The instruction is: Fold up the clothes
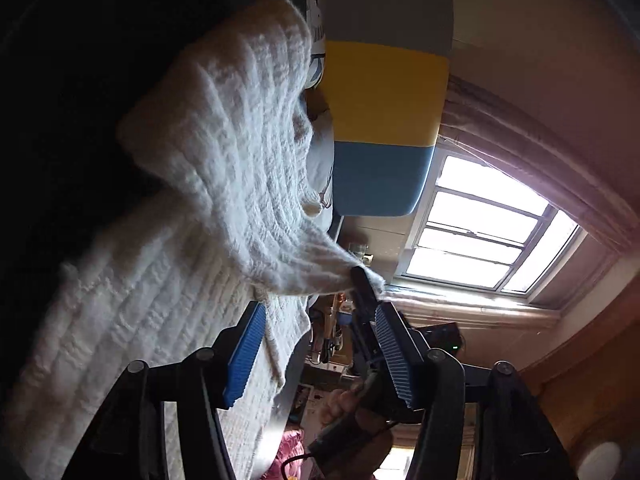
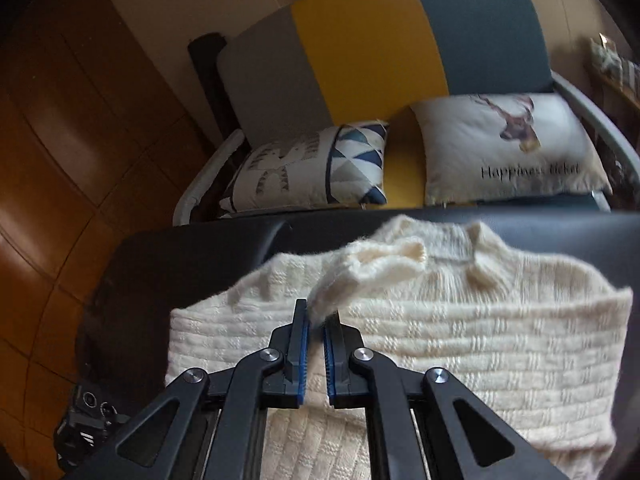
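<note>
A cream knitted sweater (image 2: pixel 460 320) lies on a black padded surface (image 2: pixel 192 256), collar toward the sofa. My right gripper (image 2: pixel 320 314) is shut on a sleeve (image 2: pixel 360 272) of the sweater and holds it lifted over the body of the garment. In the left wrist view the same sweater (image 1: pixel 132 320) fills the left side and the lifted sleeve (image 1: pixel 240 148) stretches to the right gripper's tip (image 1: pixel 366 280). My left gripper (image 1: pixel 320 328) is open and empty, its blue pads (image 1: pixel 246 354) wide apart beside the sweater's edge.
A sofa (image 2: pixel 360 52) with grey, yellow and blue panels stands behind the surface, with two printed cushions (image 2: pixel 312 168) (image 2: pixel 508 144). A wooden floor (image 2: pixel 60 140) lies to the left. A bright window (image 1: pixel 484 228) shows in the left wrist view.
</note>
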A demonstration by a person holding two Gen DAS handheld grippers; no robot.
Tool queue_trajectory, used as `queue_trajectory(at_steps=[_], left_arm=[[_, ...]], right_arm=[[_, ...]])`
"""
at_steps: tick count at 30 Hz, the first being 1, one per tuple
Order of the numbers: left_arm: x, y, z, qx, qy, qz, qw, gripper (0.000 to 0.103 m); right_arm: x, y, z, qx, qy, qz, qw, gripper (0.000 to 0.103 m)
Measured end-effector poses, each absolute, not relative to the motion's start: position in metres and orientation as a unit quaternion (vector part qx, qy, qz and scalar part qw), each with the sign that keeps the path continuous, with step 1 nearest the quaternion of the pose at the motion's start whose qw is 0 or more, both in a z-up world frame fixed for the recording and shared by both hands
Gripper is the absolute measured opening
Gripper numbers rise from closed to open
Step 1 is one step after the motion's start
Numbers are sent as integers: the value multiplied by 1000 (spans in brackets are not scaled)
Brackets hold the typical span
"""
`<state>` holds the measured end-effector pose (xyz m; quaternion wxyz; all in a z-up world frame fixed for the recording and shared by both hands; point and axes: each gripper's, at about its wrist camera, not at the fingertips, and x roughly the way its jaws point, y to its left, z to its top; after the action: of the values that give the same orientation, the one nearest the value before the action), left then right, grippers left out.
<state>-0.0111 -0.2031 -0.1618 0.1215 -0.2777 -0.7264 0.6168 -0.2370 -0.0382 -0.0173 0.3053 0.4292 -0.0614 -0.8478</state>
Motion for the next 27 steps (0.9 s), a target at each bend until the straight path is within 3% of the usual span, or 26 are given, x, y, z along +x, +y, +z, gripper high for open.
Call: queue_trajectory(at_steps=[7,10,13,21,22,23,24,25,27], left_arm=[[-38,-215,-167,-252,-727,638,30,65],[-44,-233,-167,-236,-727,645,2,65],[-46,-243,-168,-239,-716,656,-20,65],[-57,-243,-166,-257,-690,675,-37,65],[-60,-242,-165,-258,-686,679,-37,62],[-62,-241,-162,-261,-678,687,-37,52],[-64,-240,-157,-265,-663,699,-38,26],[-66,-239,-152,-270,-646,713,-39,11],[-68,-235,-143,-278,-612,739,-41,11]], right_arm=[[-235,-22,75,341,-39,-887,309,6],[-236,12,87,317,-55,-901,292,6],[-242,55,64,329,-87,-904,259,6],[-245,133,-61,434,-171,-863,193,6],[-244,139,-72,441,-179,-859,188,6],[-243,145,-84,449,-188,-854,184,6],[-242,150,-91,451,-191,-853,181,6],[-239,155,-94,446,-197,-854,184,6],[-227,166,-101,434,-205,-858,183,6]])
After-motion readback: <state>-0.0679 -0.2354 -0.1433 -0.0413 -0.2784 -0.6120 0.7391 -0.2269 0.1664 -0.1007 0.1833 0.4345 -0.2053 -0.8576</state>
